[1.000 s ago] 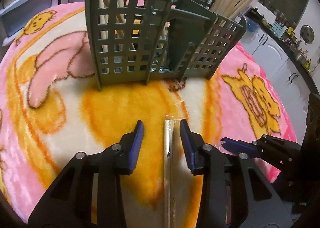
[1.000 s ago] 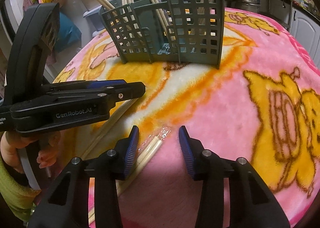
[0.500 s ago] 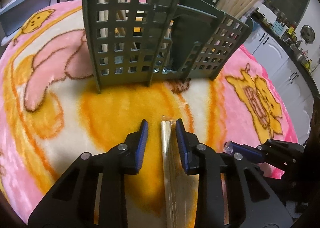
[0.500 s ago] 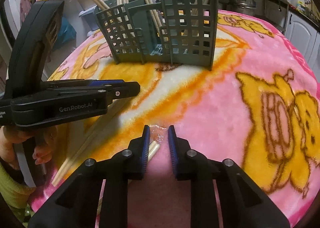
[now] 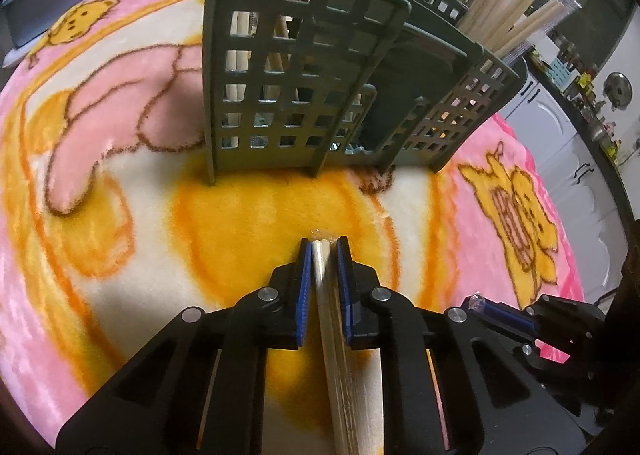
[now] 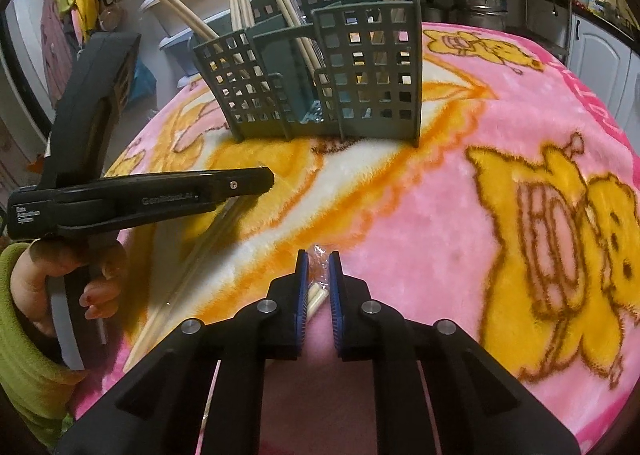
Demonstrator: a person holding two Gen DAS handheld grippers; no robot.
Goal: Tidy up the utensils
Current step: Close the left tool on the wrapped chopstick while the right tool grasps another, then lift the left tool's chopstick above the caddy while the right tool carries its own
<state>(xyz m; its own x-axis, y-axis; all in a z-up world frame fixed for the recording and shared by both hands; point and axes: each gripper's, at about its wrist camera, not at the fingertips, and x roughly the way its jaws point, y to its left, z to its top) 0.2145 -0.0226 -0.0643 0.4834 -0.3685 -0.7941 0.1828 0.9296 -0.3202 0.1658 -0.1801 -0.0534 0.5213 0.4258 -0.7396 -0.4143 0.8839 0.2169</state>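
Between the blue-padded fingers of the left gripper, in the left wrist view, sits a pair of pale wooden chopsticks in a clear plastic sleeve; the jaws have just been closing and now clench it near its far tip, while its near length runs out of frame below. Ahead, a stretch of bare pink and yellow cartoon-print fleece blanket separates the gripper from the dark green perforated plastic utensil caddy, whose top is cut off by the frame and whose compartments hold upright chopsticks only partly visible through the grid. At lower right the black right gripper shows only its tip. From the right wrist view, the right gripper has also just been closing and grips the crinkled end of a sleeve with two chopstick ends just behind its pads; the rest is hidden under the tool. To the left a hand in a green sleeve holds the left gripper, lettered "GenRobot.AI"; a smaller label is too blurred to read. Open blanket lies to the right.
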